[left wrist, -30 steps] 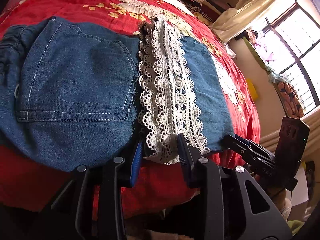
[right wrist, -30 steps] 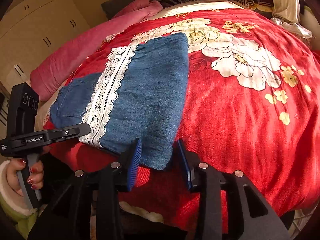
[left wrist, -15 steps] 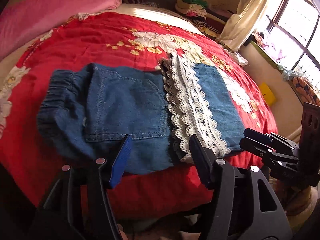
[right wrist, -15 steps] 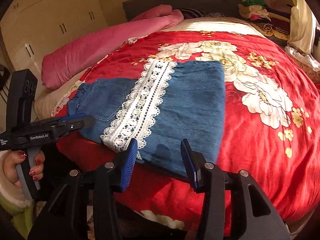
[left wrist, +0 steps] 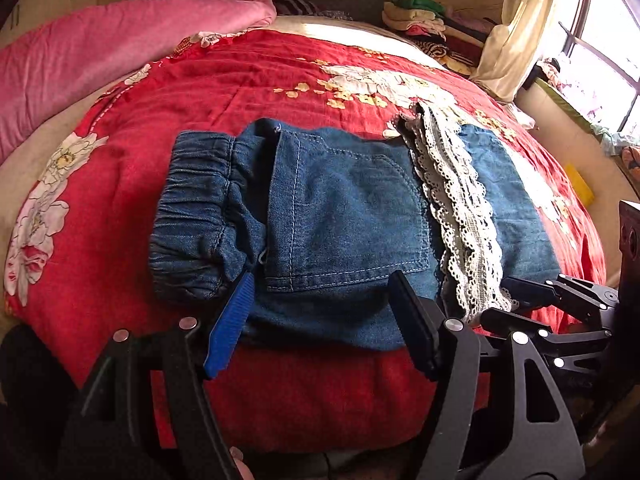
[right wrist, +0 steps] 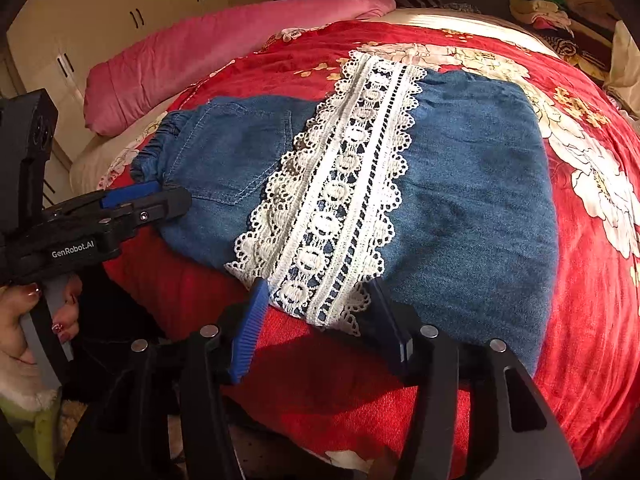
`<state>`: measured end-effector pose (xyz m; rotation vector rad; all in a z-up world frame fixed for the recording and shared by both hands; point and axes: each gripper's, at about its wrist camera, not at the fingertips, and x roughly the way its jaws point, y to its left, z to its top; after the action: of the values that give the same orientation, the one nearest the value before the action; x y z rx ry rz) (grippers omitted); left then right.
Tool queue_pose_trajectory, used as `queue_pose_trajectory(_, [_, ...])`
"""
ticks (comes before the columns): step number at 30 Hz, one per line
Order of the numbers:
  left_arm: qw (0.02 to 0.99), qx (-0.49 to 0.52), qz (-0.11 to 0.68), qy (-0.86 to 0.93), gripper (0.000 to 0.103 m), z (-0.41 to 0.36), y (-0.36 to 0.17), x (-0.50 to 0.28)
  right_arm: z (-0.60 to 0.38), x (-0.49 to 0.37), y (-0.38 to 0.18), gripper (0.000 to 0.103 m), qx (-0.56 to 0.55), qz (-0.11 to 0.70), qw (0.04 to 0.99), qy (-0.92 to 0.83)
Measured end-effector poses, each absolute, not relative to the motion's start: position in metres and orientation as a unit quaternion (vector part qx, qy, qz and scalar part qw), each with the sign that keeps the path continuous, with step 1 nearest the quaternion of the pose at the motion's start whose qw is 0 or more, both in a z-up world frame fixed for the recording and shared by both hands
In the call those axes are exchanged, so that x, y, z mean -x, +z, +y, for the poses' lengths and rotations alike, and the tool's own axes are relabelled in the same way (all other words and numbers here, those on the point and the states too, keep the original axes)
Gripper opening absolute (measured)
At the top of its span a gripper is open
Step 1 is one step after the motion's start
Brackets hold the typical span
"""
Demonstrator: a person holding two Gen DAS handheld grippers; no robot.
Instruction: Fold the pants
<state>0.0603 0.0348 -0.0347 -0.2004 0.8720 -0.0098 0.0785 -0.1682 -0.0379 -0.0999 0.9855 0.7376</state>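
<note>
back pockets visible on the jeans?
1: the back pocket lies between the elastic waistband and the lace strip. Others may be hidden under folds.

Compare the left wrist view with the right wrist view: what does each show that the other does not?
Only the left wrist view shows the window and the whole elastic waistband. Only the right wrist view shows the cupboards and a hand holding the left gripper's handle. Both show the folded denim pants with their lace strip, the red floral bedcover, the pink quilt, and both grippers, jaws open, just widened, pressing nothing.
</note>
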Motion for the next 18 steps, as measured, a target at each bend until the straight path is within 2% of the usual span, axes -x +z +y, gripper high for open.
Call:
queue_pose_trajectory(5, [0.906,0.125,0.404,-0.017,0.067,0.046,-0.012,-0.045,-0.178,-0.079,-0.005,0.057,0.01,0.442,0.821,0.361])
queue_pose_trajectory(6, [0.907,0.129,0.4,-0.017,0.072,0.05,-0.007,-0.042,-0.177,-0.079,0.002,0.059,0.01,0.436,0.823,0.365])
queue_pose_trajectory(7, [0.909,0.129,0.397,-0.009,0.084,0.053,-0.003,-0.038,-0.174,-0.08,0.008,0.063,0.012,0.43,0.824,0.369])
queue_pose_trajectory(8, [0.911,0.129,0.393,0.0,0.087,0.058,0.0,-0.034,-0.171,-0.082,0.015,0.065,0.015,0.423,0.826,0.371])
queue_pose_trajectory(13, [0.907,0.163,0.387,0.021,0.093,0.09,0.001,-0.023,-0.141,-0.097,0.037,0.075,0.02,0.412,0.819,0.398])
queue_pose_trajectory(18, [0.893,0.204,0.399,0.028,0.093,0.114,-0.014,-0.023,-0.098,-0.117,0.048,0.082,0.021,0.415,0.802,0.429])
